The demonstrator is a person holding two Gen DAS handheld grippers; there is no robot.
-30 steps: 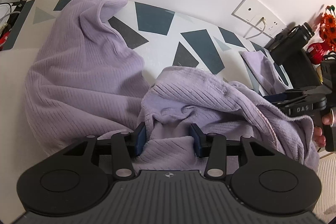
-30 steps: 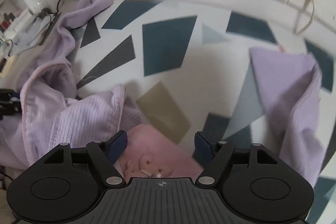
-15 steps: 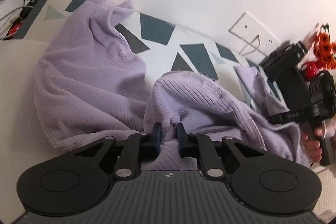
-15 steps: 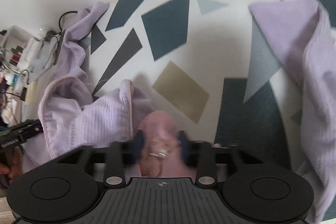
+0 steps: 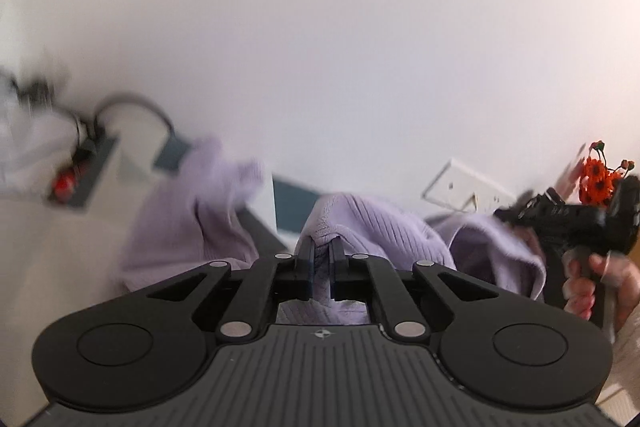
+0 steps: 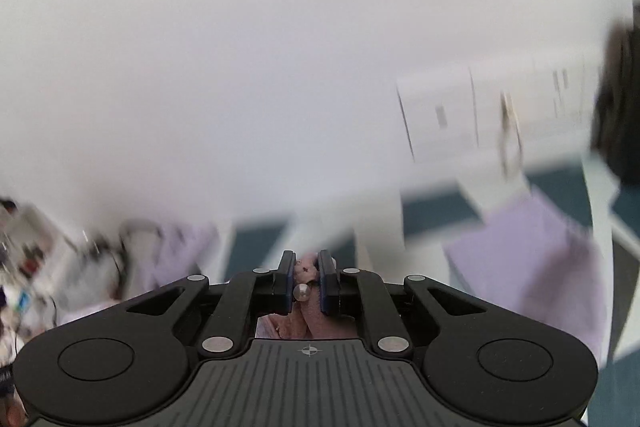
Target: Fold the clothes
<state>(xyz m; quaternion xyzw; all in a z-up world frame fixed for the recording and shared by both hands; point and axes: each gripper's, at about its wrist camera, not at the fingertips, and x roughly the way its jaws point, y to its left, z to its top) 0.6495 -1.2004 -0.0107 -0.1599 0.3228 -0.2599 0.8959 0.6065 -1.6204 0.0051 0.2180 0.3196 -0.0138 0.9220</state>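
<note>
Gripping a raised fold of the lilac ribbed garment, the left gripper has its two black jaws drawn tight together, with the knit bunched between the pads and peaking just above them. From that pinch the cloth slopes down on both sides: one part falls away to the left over the patterned tabletop, where it is blurred, and another part runs to the right toward the right gripper, seen here as a black body held in a person's hand. In the right wrist view the right gripper has its jaws closing on a pinkish piece of fabric, which sits squeezed between the blue-edged pads; a small round stud or button shows just below the pinch. Whether that pink piece belongs to the lilac garment cannot be told. More lilac cloth lies on the tabletop to the right in that view, over the white surface with dark teal shapes, and another blurred lilac patch lies at the left. Behind the table stands a plain white wall with a white socket plate; orange artificial flowers show at the far right edge of the left wrist view, and a blurred cable and clutter at its left edge
</note>
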